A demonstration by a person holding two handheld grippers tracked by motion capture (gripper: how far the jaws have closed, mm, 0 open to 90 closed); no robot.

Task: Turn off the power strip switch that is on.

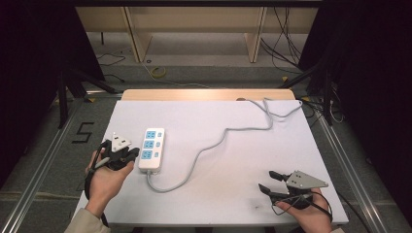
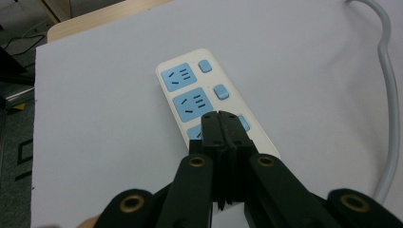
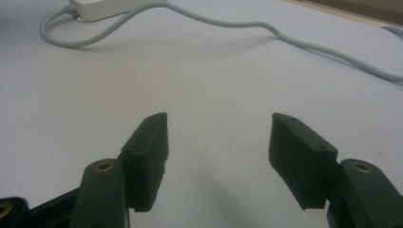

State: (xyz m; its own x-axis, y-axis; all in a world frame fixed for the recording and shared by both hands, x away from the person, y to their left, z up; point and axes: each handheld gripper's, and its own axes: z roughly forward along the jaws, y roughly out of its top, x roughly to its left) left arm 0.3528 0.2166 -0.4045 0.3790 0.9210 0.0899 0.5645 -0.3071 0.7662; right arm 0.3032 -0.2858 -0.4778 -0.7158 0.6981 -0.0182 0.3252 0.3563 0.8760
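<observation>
A white power strip (image 1: pixel 152 149) with blue sockets and blue buttons lies on the left half of the white table top (image 1: pixel 228 204). Its grey cable (image 1: pixel 209 148) loops off the near end and runs to the table's back right. My left gripper (image 1: pixel 135 155) is shut, with its tips at the strip's near left side. In the left gripper view the closed jaws (image 2: pixel 221 118) sit over the nearest socket of the power strip (image 2: pixel 190 83), beside a blue button. My right gripper (image 1: pixel 266 180) is open and holds nothing, low over the near right of the table. The right gripper (image 3: pixel 218 126) faces the cable (image 3: pixel 228 23).
A wooden strip (image 1: pixel 194 94) edges the table's back. Metal rails (image 1: pixel 43 160) run along both sides. The floor at the left bears a "5" mark (image 1: pixel 83 132). Loose cables (image 1: pixel 286 43) lie on the floor behind, near a wooden bench and dark curtains.
</observation>
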